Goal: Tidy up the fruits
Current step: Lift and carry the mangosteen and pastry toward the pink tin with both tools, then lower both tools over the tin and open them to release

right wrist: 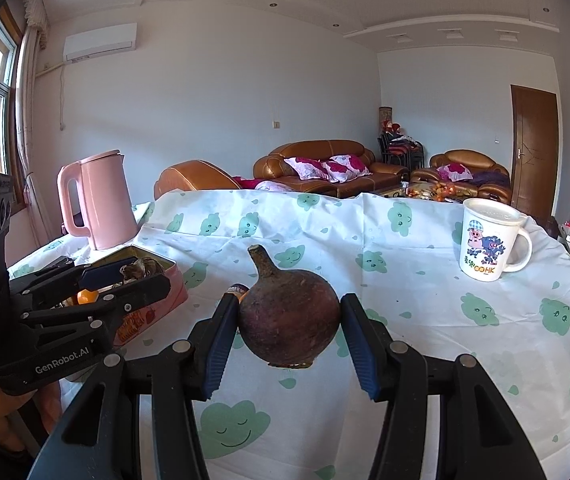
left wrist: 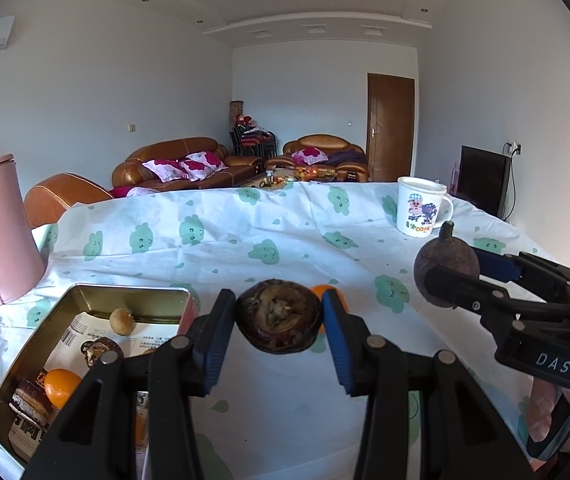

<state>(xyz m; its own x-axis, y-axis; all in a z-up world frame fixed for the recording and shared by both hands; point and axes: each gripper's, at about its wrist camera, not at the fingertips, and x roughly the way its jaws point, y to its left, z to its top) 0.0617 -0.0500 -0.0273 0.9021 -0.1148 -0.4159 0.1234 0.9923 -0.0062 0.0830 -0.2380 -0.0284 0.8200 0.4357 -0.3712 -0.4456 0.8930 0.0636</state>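
Both dark mangosteens are riding clear above the cloud-print tablecloth [right wrist: 425, 280], so either could be slipping out and rolling off, since round skins give the flat pads little purchase. The tin [left wrist: 85, 292] holding an orange [left wrist: 62, 387] is waiting at lower left of the left view. The right gripper [right wrist: 289, 320] is clamping the stemmed mangosteen [right wrist: 289, 316] mid-frame, tilted slightly down; the left gripper [left wrist: 279, 322] is likewise pinching the smaller mangosteen [left wrist: 279, 320]

1. The left gripper [left wrist: 279, 322], low centre of its own view, has both blue pads pressed on a dark fruit [left wrist: 278, 316].
2. The right gripper [right wrist: 289, 320], low centre of its own view, clamps a stemmed dark fruit [right wrist: 289, 316].
3. A hand [left wrist: 545, 412] shows at lower right of the left view.
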